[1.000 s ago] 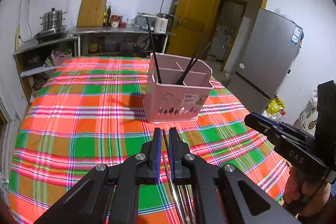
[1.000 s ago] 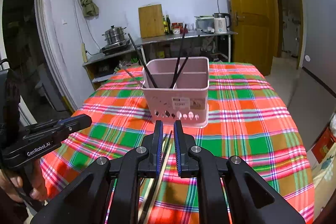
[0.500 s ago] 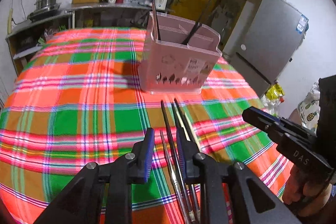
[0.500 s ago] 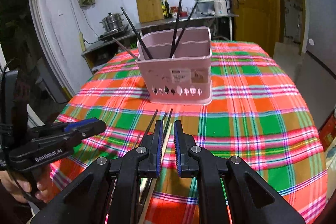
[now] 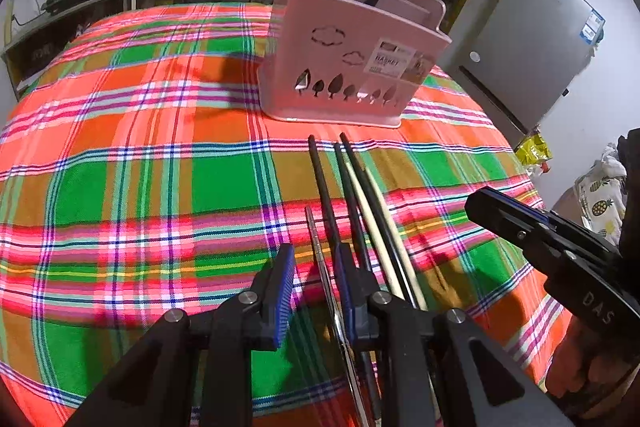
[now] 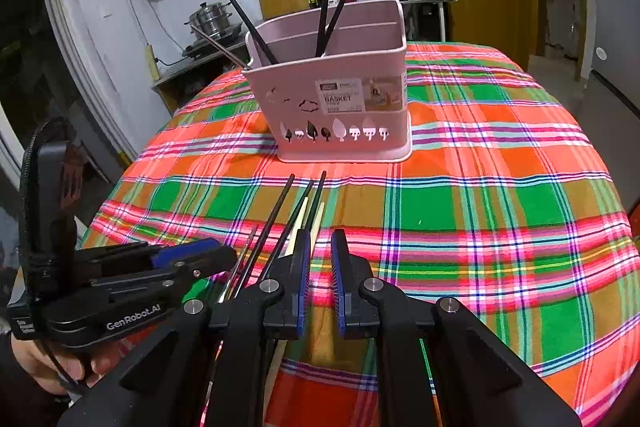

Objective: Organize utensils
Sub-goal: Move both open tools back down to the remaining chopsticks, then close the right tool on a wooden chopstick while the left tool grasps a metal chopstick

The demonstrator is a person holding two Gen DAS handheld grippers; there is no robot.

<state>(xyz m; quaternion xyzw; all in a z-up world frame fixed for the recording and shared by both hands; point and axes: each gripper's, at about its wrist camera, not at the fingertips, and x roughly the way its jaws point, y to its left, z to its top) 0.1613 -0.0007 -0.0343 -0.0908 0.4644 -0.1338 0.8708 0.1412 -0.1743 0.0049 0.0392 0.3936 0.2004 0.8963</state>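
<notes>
On the plaid tablecloth [image 5: 132, 187], just in front of the pink basket [image 5: 352, 67], the loose chopsticks [image 5: 352, 195] lie side by side, pointing toward it. Your left gripper [image 5: 314, 263] sits lower and closer to them than a second ago; its jaws, then nearly together, now stand apart over the thin metal chopstick [image 5: 316, 247], without pressing it. Your right gripper [image 6: 320, 251] has dropped too, just right of the bundle, its narrow gap unchanged and nothing between the pads. The basket looms larger in both views, with dark chopsticks [image 6: 324, 3] standing in its compartments.
</notes>
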